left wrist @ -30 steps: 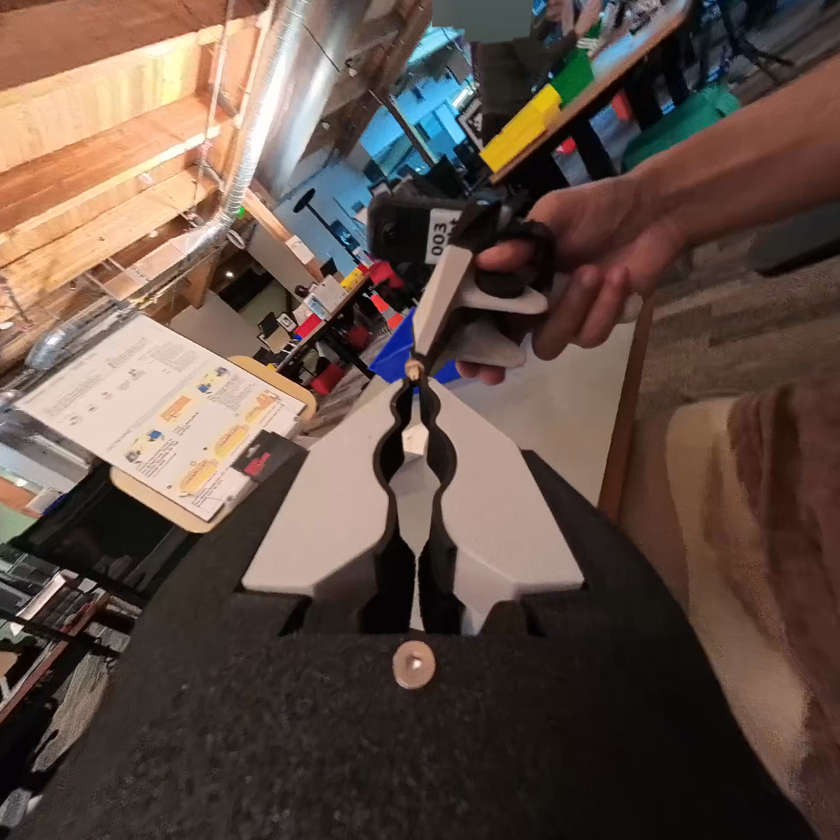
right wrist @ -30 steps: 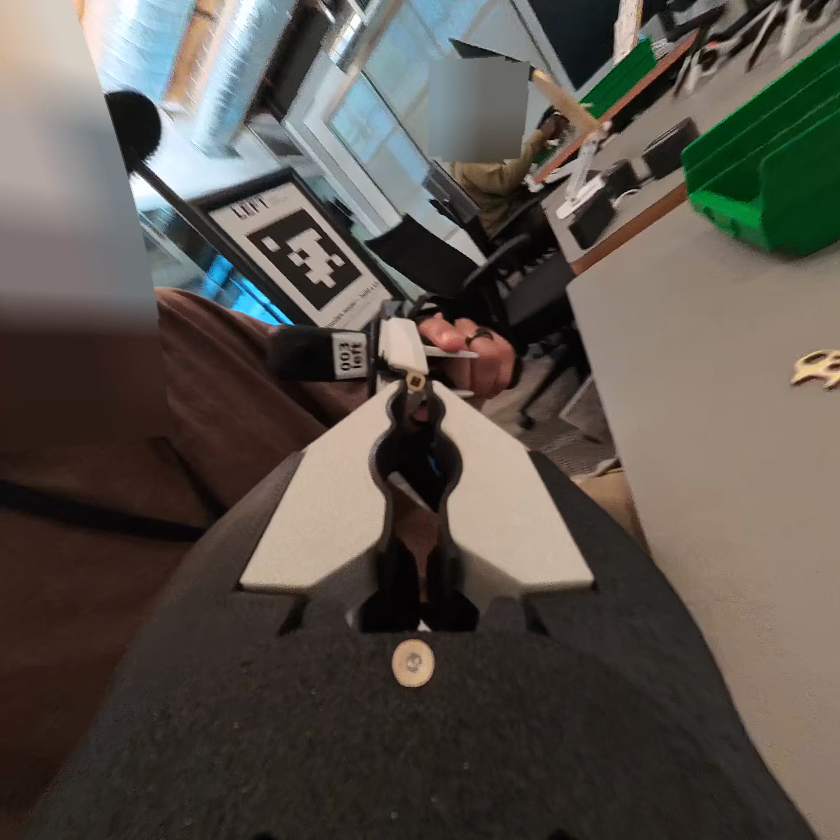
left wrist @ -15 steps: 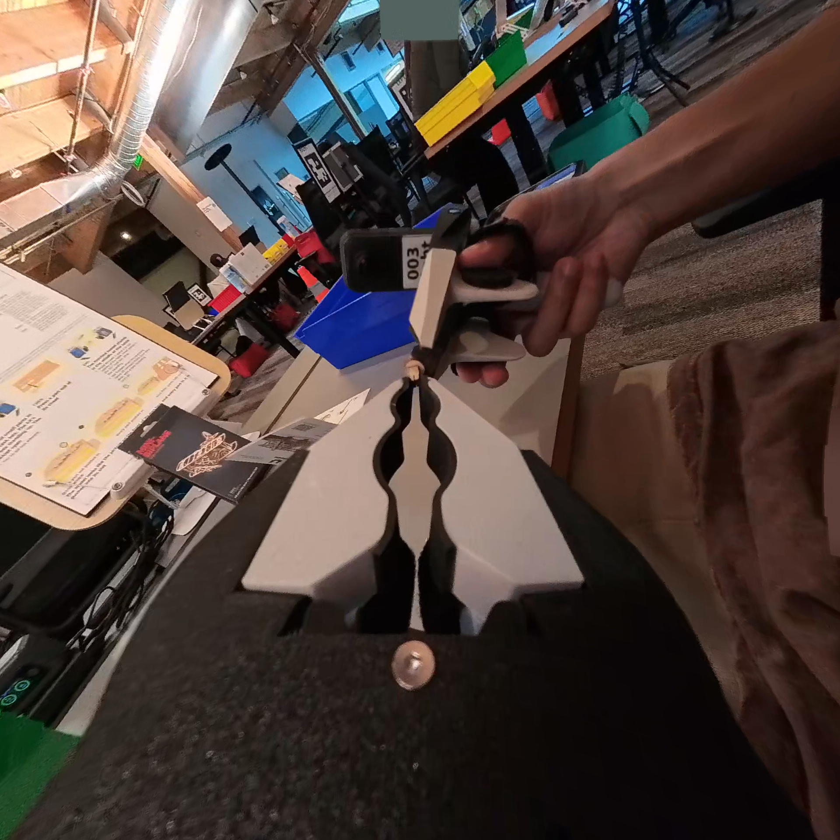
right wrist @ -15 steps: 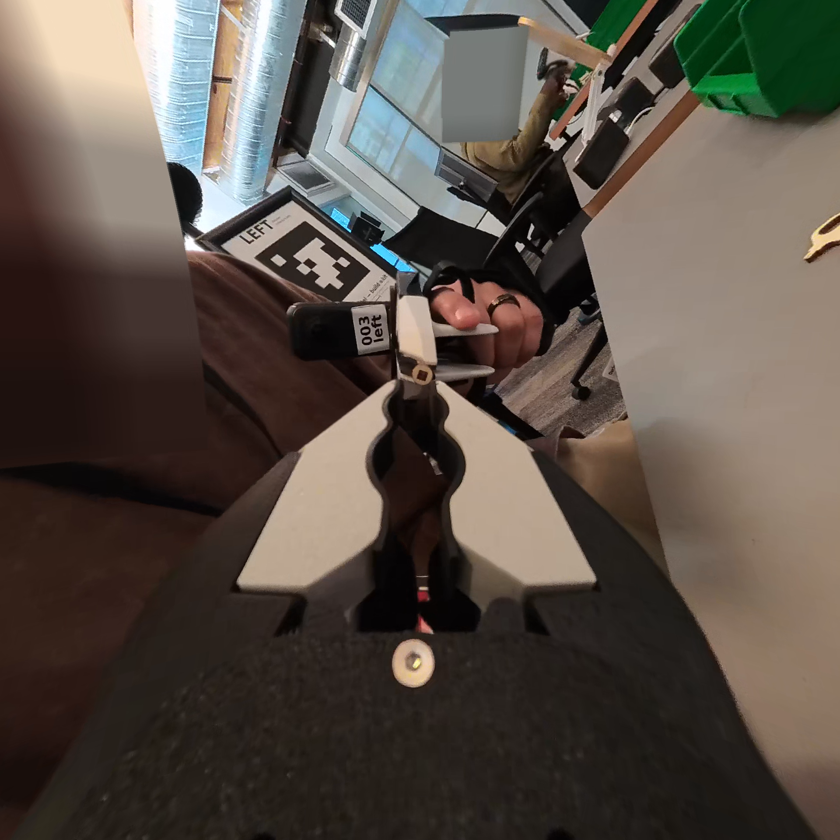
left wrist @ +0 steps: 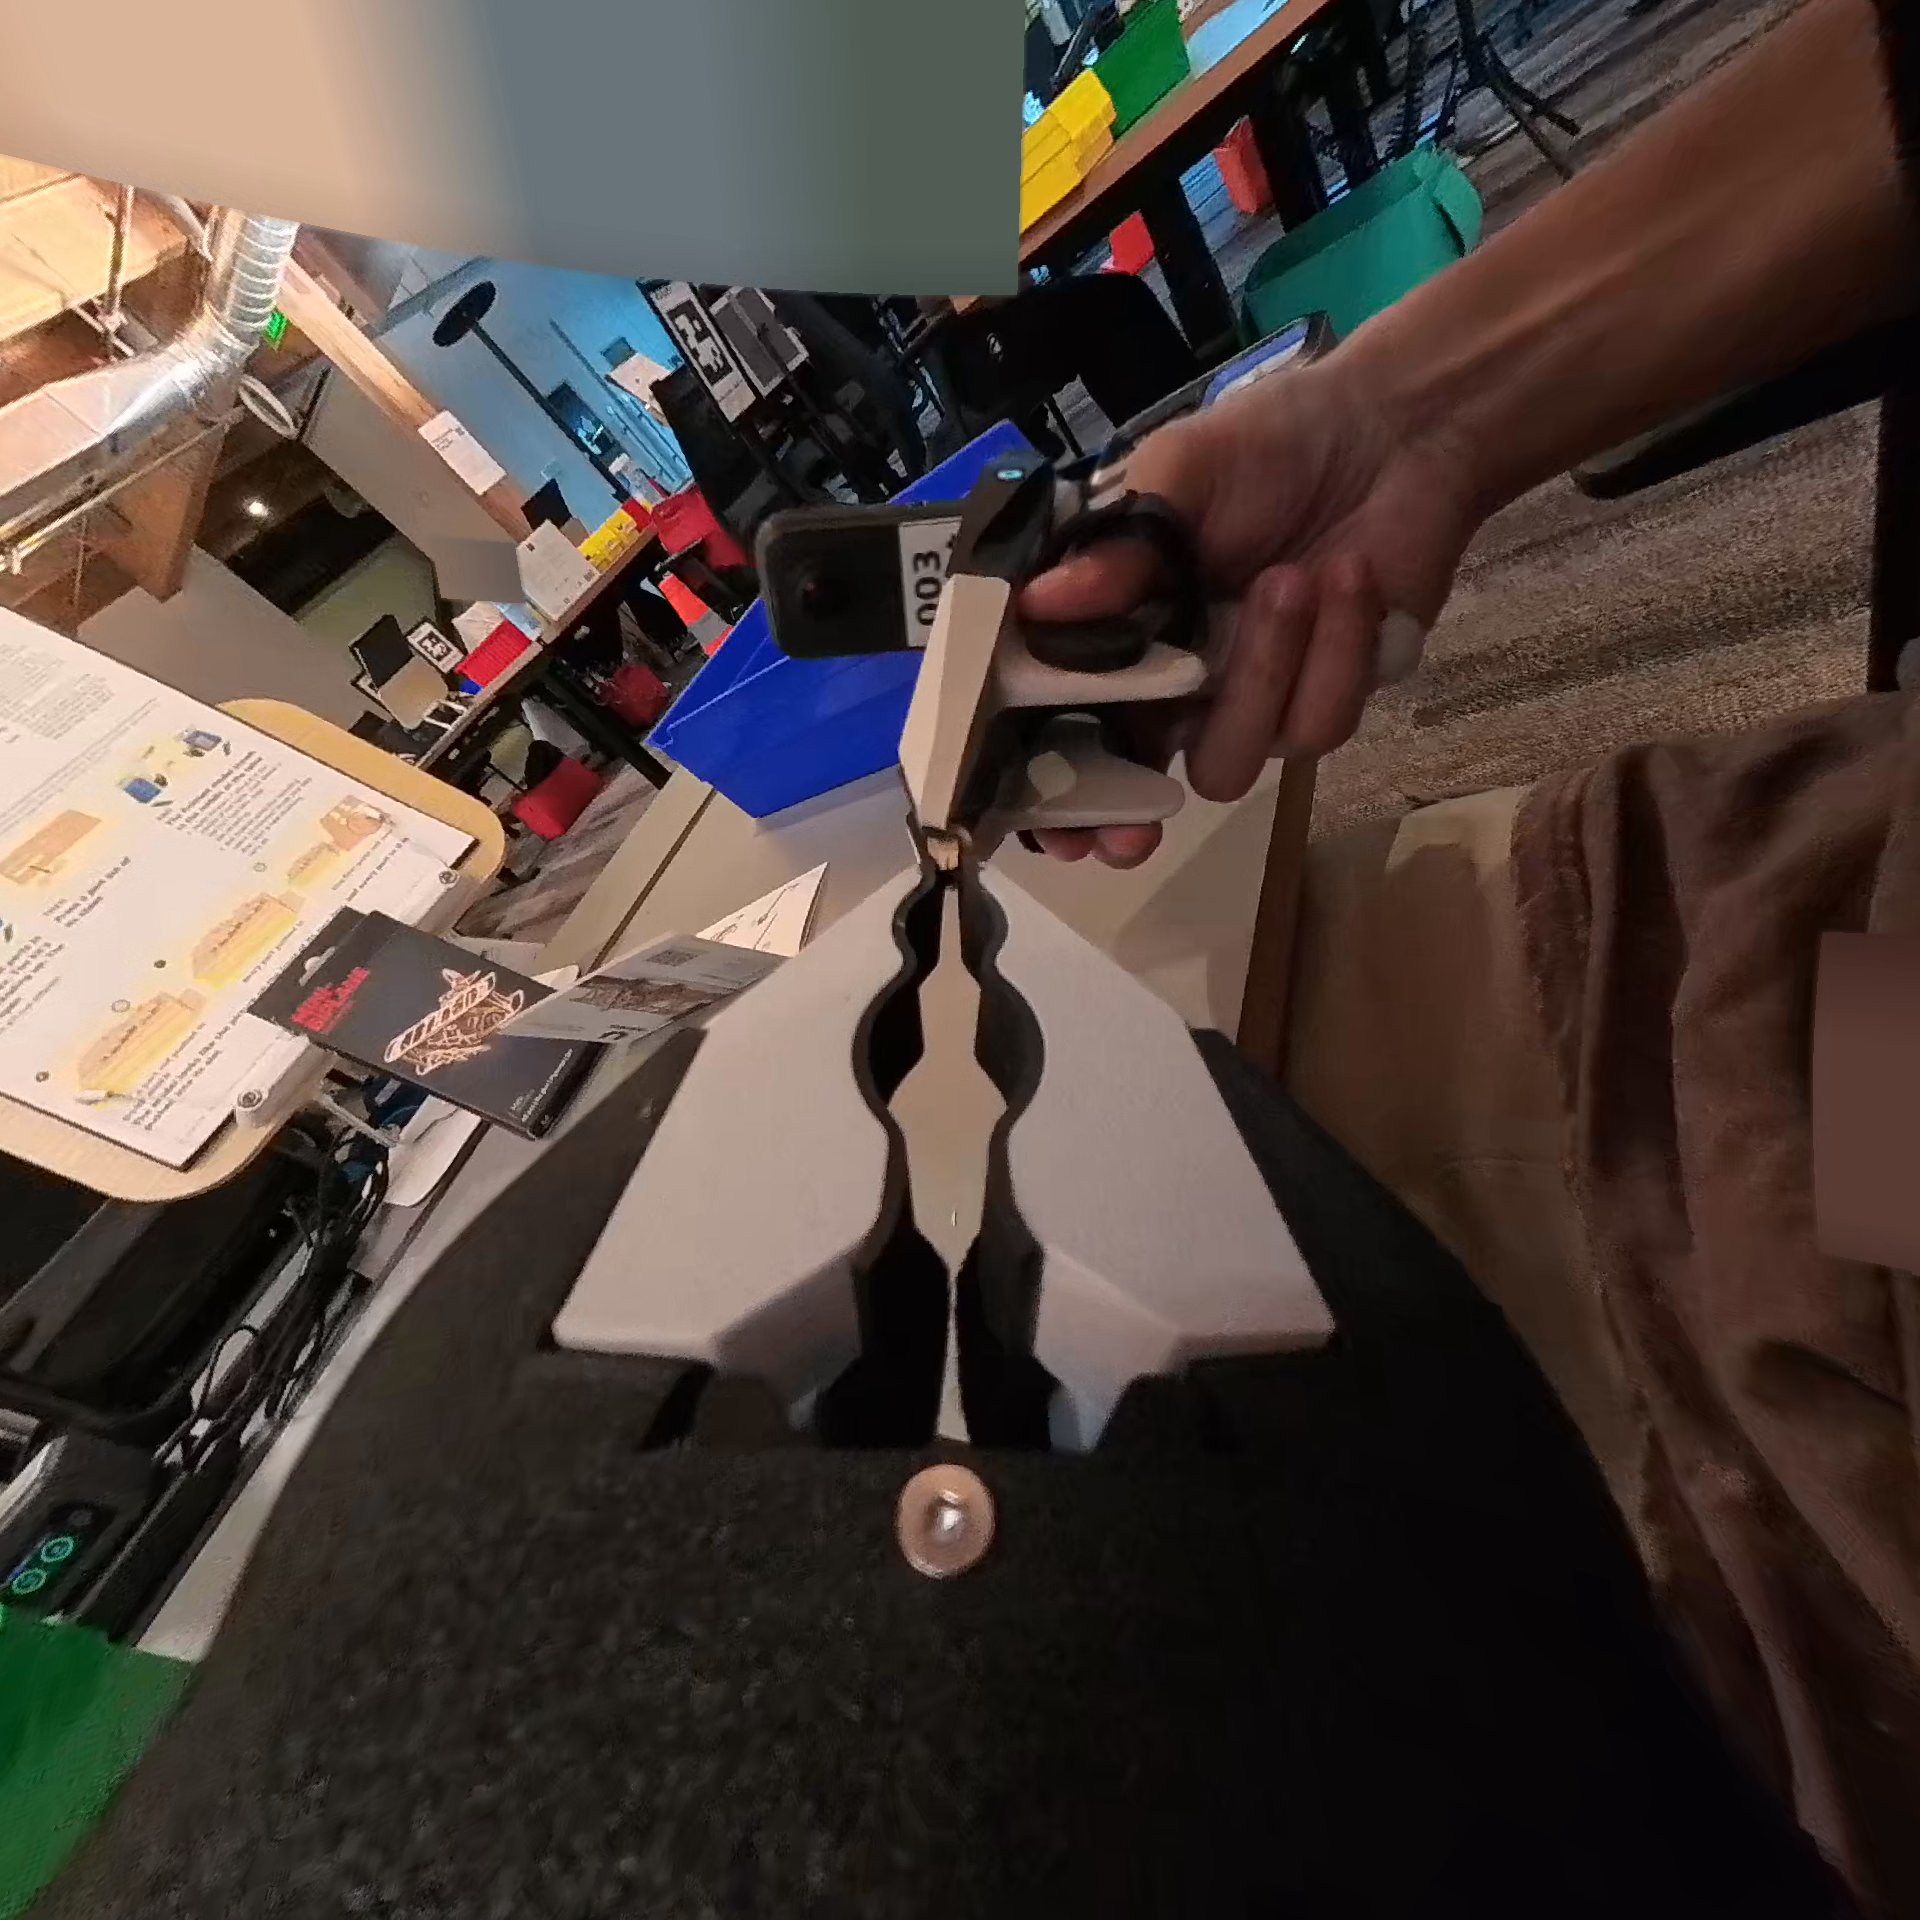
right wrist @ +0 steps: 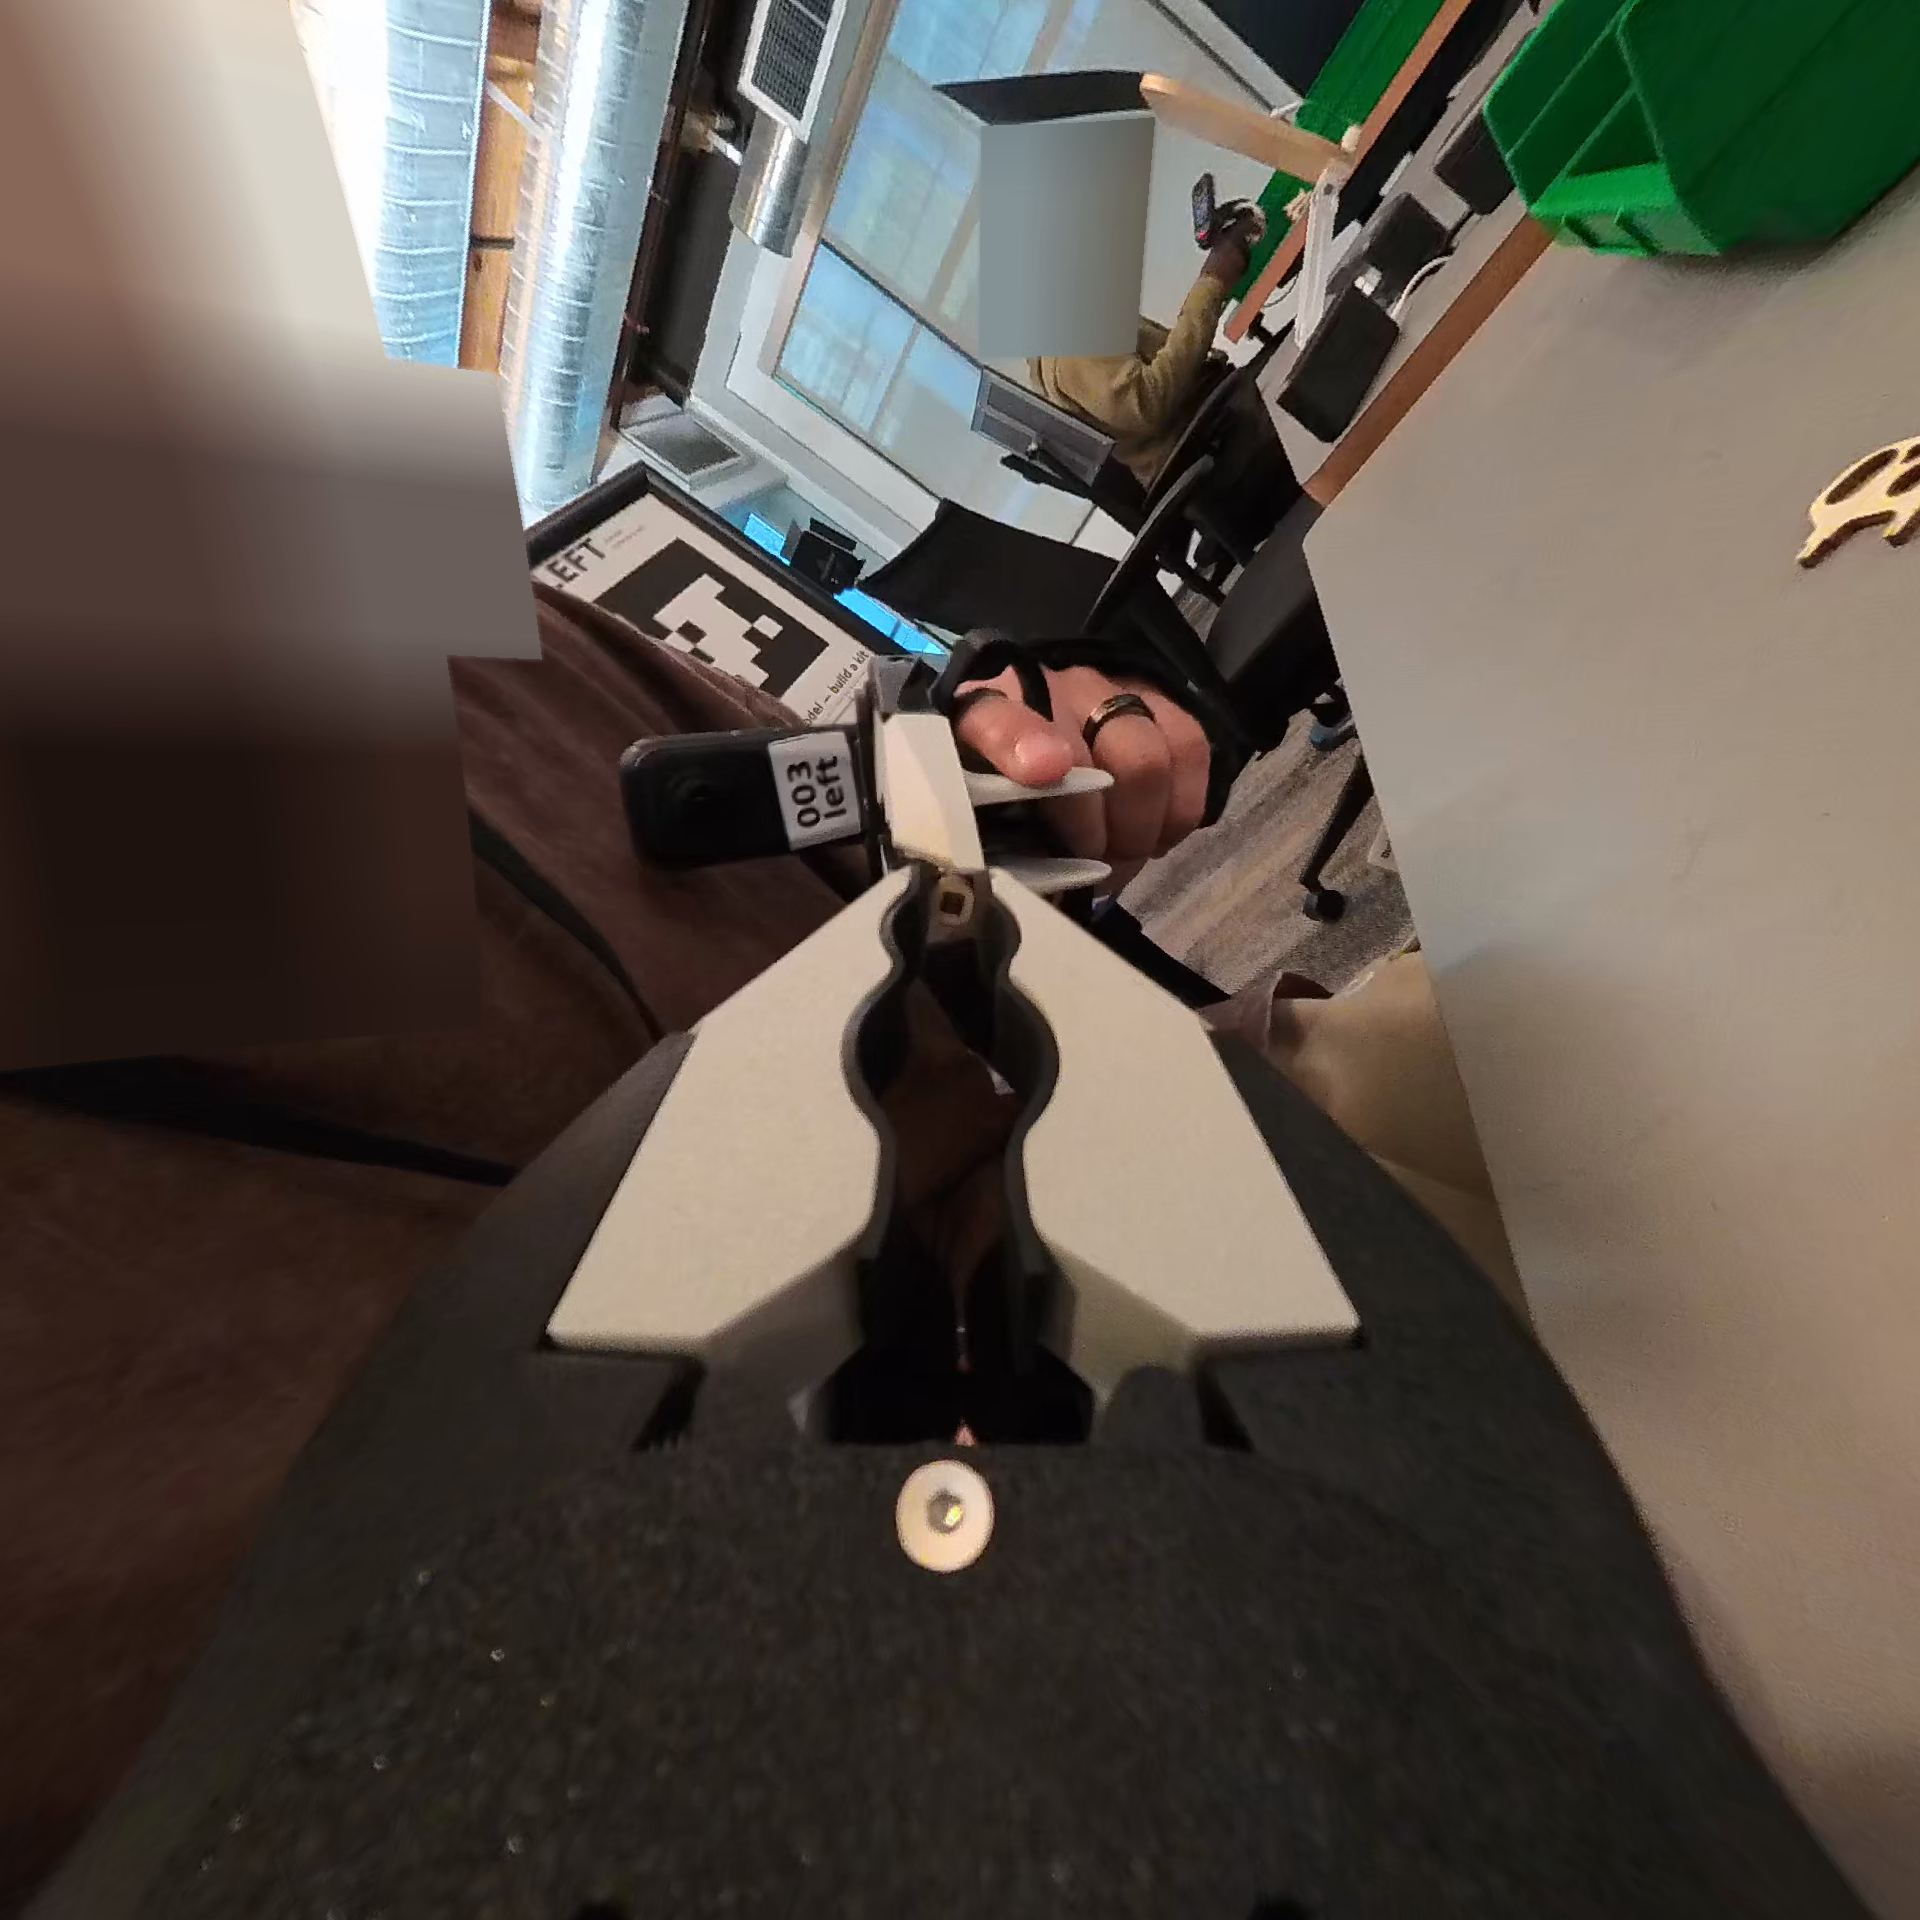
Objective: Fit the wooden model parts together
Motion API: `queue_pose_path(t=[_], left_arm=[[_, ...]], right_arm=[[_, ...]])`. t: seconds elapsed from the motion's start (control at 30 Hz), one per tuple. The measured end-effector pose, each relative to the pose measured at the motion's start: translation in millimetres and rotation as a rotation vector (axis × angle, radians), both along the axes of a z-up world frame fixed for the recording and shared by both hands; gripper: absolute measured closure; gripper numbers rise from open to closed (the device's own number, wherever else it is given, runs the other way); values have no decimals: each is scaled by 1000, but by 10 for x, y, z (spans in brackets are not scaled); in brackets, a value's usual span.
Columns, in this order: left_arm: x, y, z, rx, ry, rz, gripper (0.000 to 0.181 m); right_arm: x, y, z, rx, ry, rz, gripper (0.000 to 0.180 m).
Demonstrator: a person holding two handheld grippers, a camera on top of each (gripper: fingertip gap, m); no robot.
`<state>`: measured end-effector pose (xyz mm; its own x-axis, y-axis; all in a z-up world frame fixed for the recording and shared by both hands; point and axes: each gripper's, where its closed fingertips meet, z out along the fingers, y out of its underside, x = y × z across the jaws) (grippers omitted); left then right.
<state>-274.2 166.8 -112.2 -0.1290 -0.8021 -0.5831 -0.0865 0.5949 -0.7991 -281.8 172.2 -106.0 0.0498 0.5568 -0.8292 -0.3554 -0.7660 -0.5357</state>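
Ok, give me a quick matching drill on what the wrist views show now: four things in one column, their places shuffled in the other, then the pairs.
Things
1. small wooden piece
2. loose wooden part
3. blue bin
4. instruction sheet

Places
A. alone on the grey table, right wrist view's right edge
B. on a light wooden board, left wrist view's left side
C. where the left gripper and right gripper meet tip to tip
D. beyond the right gripper in the left wrist view

Pairs: 1-C, 2-A, 3-D, 4-B
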Motion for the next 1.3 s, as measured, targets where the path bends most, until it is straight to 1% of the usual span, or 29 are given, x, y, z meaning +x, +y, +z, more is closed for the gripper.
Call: queue_pose_path(t=[0.4,0.57,0.8,1.03,1.13,1.2,1.3], left_arm=[[11,-4,-78,3,26,-3,180],[9,-4,-109,-8,39,-10,180],[16,-8,-130,-31,48,-5,180],[34,38,-114,-56,41,32,180],[40,35,-168,-57,67,34,181],[46,58,-149,-96,61,38,181],[68,81,-204,-62,85,39,181]], right_arm=[[21,-21,-71,-22,-32,23,169],[25,-14,-118,-34,-51,26,171],[20,-28,-158,-31,-56,11,171],[27,-1,-127,-50,1,-5,171],[33,9,-185,-58,-27,-19,171],[41,51,-143,-72,21,-34,171],[71,56,-210,-46,-85,-43,171]])
